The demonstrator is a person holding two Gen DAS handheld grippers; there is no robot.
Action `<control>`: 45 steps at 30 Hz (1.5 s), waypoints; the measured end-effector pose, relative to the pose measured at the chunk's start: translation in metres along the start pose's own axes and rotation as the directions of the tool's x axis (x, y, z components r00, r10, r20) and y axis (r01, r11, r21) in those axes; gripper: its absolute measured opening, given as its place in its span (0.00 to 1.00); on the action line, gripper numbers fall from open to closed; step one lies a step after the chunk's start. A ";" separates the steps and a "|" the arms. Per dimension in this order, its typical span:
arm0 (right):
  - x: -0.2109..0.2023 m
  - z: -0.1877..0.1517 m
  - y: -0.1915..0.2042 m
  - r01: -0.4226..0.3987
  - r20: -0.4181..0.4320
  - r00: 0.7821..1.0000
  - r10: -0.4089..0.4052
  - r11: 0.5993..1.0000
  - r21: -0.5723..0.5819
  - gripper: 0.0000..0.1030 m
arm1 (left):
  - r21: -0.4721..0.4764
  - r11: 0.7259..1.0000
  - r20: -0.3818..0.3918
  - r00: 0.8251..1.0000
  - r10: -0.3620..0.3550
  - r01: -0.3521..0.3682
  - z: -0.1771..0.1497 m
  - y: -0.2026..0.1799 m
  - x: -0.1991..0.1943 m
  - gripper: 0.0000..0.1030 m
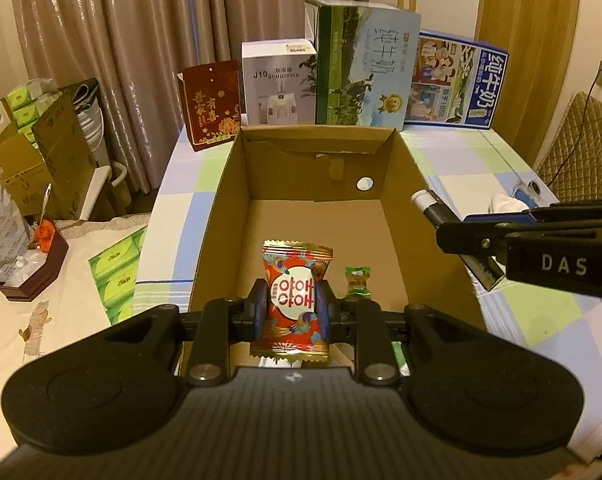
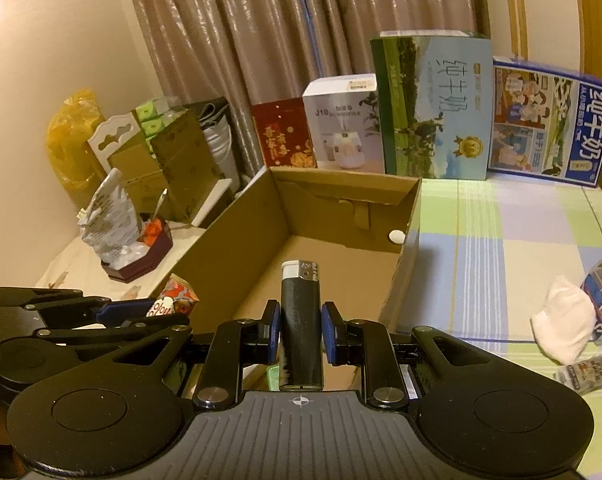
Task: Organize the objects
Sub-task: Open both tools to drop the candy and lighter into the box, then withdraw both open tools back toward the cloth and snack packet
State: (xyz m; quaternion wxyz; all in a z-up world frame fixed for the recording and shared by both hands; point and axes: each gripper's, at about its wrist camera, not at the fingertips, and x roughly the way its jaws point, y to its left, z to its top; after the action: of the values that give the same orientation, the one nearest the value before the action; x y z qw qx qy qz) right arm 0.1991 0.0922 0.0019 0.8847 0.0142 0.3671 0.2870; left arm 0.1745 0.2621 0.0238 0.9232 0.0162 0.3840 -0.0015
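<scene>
The tabletop [image 1: 461, 168] under its checked cloth carries everything I work with, and the open cardboard box [image 1: 385, 220] in its middle is my landmark. Behind the box, against the curtain, stand four cartons in a row: a tall green milk carton [image 1: 361, 68], a blue milk carton [image 1: 453, 80] lying long at its right, a white humidifier box [image 1: 277, 80] and a dark red gift box [image 1: 213, 104] at its left. Right of the box, on the cloth, lies a white cloth bundle [image 2: 563, 328] touching a small blue packet [image 2: 601, 300].

My left tongs [image 1: 291, 312] are clamped on a red candy packet [image 1: 295, 300], held upright over the near end of the box, its wrapper ends sticking out above and below the pads. My right tongs [image 2: 299, 330] are clamped on a black lighter [image 2: 301, 320] with a white and silver head, and it points over the box's near right wall towards the inside.

On the box floor, just right of the red packet, lies a small green candy [image 1: 356, 280]. A small round hole [image 1: 364, 183] shows pale in the far wall of the box.
</scene>
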 end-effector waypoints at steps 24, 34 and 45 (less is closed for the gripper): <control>0.012 0.010 -0.012 -0.048 0.038 0.998 0.046 0.998 0.050 0.23 | -0.047 0.999 0.010 1.000 0.011 -0.011 -0.006 0.014 0.009 0.35; -0.039 -0.010 -0.031 -0.026 0.057 0.998 0.020 0.994 0.104 0.36 | -0.078 0.997 0.031 0.999 0.015 -0.012 -0.016 0.002 -0.018 0.43; -0.109 -0.050 -0.036 0.030 0.051 0.998 -0.034 0.997 0.073 0.75 | -0.082 0.997 0.054 0.999 -0.001 0.005 -0.033 -0.038 -0.065 0.69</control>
State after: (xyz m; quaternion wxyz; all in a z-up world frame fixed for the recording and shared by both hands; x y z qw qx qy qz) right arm 0.1223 -0.0041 0.0271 0.8974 0.0481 0.3541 0.2589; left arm 0.1046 0.2240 0.0460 0.9331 -0.0224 0.3586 0.0125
